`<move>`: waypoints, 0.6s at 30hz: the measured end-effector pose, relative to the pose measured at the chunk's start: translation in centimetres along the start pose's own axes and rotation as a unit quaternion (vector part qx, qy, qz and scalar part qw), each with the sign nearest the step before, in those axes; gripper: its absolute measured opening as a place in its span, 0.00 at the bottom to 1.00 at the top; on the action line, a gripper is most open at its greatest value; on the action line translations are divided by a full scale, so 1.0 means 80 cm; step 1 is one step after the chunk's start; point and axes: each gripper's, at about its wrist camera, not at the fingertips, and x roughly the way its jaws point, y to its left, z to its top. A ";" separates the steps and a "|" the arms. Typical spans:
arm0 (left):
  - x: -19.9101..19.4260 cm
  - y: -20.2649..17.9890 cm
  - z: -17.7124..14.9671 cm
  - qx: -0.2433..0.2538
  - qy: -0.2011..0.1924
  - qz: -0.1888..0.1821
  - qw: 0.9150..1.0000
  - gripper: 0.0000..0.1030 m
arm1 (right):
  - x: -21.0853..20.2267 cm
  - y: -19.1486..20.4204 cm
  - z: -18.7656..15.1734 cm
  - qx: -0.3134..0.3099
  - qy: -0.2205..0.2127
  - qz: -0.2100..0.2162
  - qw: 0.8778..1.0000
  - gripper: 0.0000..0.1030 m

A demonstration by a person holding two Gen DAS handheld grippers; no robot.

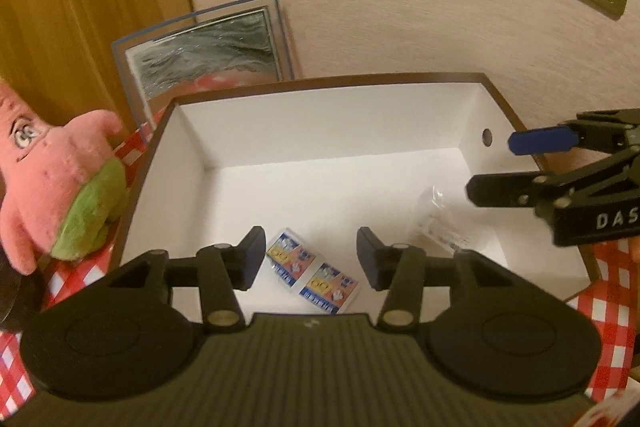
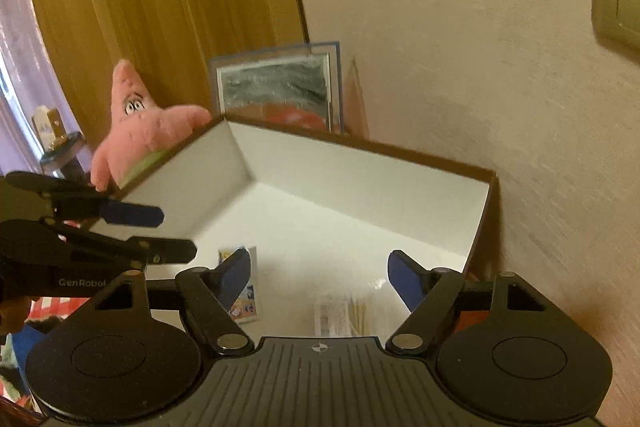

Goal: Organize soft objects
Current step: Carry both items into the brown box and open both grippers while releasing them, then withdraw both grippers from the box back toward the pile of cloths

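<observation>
Both grippers hang over the open white box [image 1: 320, 131], and neither has anything in it: the left gripper [image 1: 311, 254] has its fingers spread wide above the box floor, and the right gripper [image 2: 319, 277] is just as wide apart over the near right corner. Two things already lie inside, a small printed packet [image 1: 316, 273] between the left fingers and a clear crinkly wrapper [image 1: 438, 219] towards three o'clock of it, so I'd judge part of the sorting is done. The pink plush starfish [image 1: 60, 179] sits outside, at about nine o'clock of the box, leaning against its left wall on the red checked cloth [image 1: 604, 291]. That toy looks like the obvious piece left to bring in. A framed picture [image 1: 204, 47] leans on the wall behind, at eleven o'clock.
</observation>
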 end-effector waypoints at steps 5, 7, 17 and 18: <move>-0.024 0.014 -0.007 -0.022 0.003 0.008 1.000 0.56 | -0.016 -0.001 -0.005 0.007 0.000 0.013 1.000 0.74; -0.037 0.020 -0.011 -0.028 0.001 0.014 1.000 0.60 | -0.023 0.000 -0.009 0.010 -0.001 0.011 1.000 0.74; -0.122 0.040 -0.042 -0.057 -0.032 0.047 0.997 0.73 | -0.084 -0.007 -0.028 0.038 -0.032 0.009 0.999 0.74; -0.131 0.042 -0.045 -0.059 -0.035 0.048 0.997 0.73 | -0.090 -0.009 -0.030 0.047 -0.035 0.007 0.998 0.74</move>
